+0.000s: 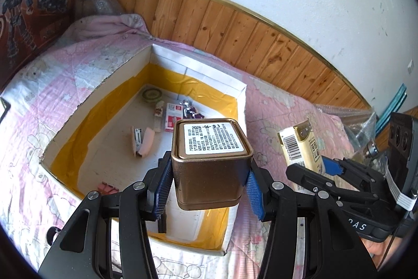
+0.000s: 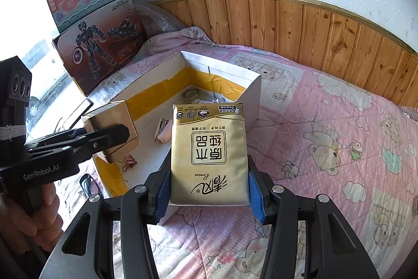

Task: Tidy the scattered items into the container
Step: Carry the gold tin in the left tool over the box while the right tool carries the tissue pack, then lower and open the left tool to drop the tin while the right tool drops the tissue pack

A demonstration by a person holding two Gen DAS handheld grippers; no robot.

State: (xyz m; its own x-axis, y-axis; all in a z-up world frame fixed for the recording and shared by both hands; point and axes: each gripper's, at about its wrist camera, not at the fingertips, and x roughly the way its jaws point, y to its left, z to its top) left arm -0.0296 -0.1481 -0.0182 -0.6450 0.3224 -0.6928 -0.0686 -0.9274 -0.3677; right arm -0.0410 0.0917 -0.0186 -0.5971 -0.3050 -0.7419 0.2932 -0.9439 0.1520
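My left gripper (image 1: pixel 207 189) is shut on a bronze square tin (image 1: pixel 211 161) with a white label, held above the near right part of the open white box (image 1: pixel 130 75), which is lined with yellow tape. The same tin (image 2: pixel 111 132) shows at the left of the right wrist view, in the left gripper (image 2: pixel 109 134). My right gripper (image 2: pixel 209 190) is shut on a gold tissue pack (image 2: pixel 209 151), just right of the box (image 2: pixel 250 85) near its corner. That tissue pack (image 1: pixel 300 146) also shows in the left wrist view, with the right gripper (image 1: pixel 321 169) on it.
Inside the box lie a pink stapler (image 1: pixel 142 142), a tape roll (image 1: pixel 152 94), a small red-and-white card (image 1: pixel 173 116), keys (image 1: pixel 190 110) and a pink item (image 1: pixel 105 187). The box sits on a pink quilted bed (image 2: pixel 326 148). Toy boxes (image 2: pixel 99 44) lean at the left; a wood-panelled wall (image 2: pixel 313 28) runs behind.
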